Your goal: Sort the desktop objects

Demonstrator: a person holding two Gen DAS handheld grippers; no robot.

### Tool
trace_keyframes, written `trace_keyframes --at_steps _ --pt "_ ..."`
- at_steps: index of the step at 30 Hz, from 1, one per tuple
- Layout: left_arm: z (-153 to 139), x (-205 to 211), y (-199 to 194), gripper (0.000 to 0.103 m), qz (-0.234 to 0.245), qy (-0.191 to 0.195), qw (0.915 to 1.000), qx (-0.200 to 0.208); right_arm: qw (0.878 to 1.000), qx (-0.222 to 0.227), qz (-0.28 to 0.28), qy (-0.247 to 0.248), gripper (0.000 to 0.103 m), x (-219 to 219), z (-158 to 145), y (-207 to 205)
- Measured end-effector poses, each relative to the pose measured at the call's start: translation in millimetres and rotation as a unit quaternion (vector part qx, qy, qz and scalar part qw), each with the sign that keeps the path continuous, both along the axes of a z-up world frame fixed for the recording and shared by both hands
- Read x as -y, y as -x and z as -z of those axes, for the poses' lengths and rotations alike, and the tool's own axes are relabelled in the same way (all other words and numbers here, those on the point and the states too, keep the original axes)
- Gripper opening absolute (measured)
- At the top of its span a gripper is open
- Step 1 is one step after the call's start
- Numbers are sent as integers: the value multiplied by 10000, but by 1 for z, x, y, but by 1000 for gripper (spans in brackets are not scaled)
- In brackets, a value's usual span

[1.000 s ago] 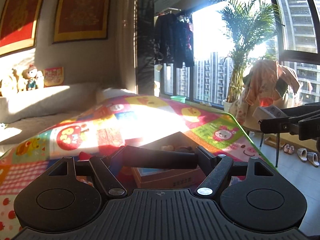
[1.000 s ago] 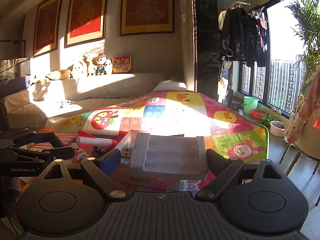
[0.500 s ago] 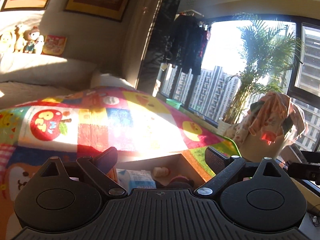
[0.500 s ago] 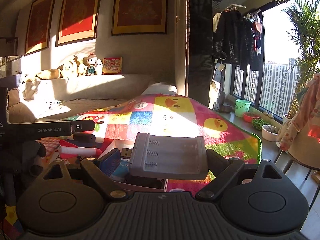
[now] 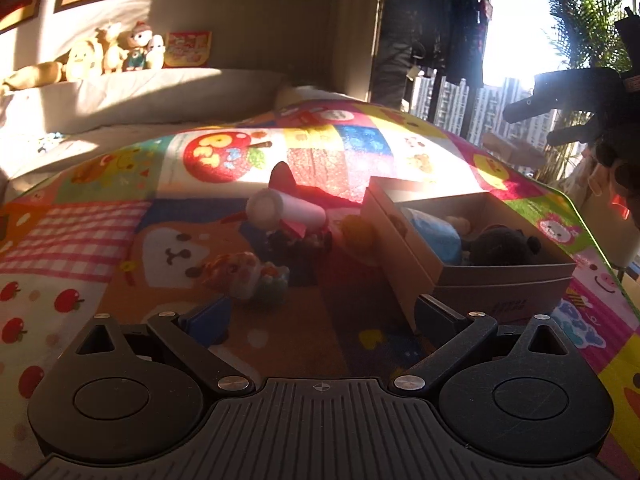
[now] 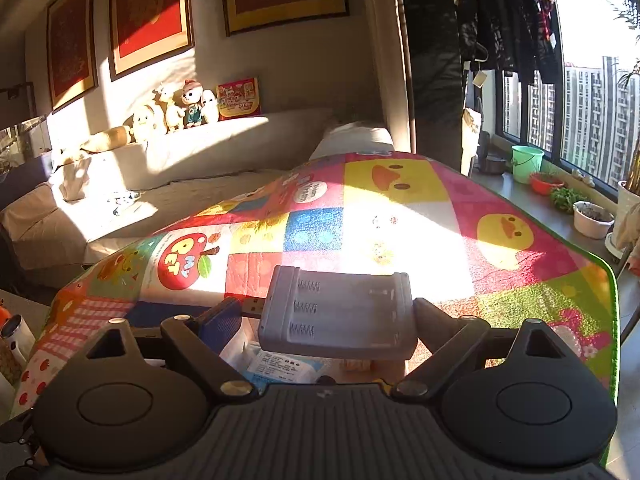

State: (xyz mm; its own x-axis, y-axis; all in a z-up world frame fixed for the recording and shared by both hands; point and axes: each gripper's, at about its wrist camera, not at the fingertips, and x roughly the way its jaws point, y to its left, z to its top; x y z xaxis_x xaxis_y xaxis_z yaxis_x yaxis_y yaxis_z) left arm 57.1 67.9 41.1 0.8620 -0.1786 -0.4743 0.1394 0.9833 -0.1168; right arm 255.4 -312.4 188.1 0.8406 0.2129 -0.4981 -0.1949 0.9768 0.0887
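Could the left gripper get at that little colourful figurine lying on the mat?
Probably yes. The left gripper is open and empty, and the figurine lies just ahead of its fingers on the mat, with nothing between them.

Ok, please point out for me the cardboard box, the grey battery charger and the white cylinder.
cardboard box (image 5: 500, 280): left wrist view, near brown wall.
grey battery charger (image 6: 340, 312): right wrist view, top face by the springs.
white cylinder (image 5: 286, 212): left wrist view, middle of its side.

mat (image 5: 340, 152): multicolour cartoon patchwork | box (image 5: 412, 248): brown | charger (image 6: 340, 312): grey | roll (image 5: 288, 210): seemingly white
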Motion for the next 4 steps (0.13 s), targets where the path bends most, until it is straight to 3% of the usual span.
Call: trace_keyframes --at_steps 4 --pt "9 -20 1 102 -266 92 9996 -99 9990 -390 198 17 94 0 25 -21"
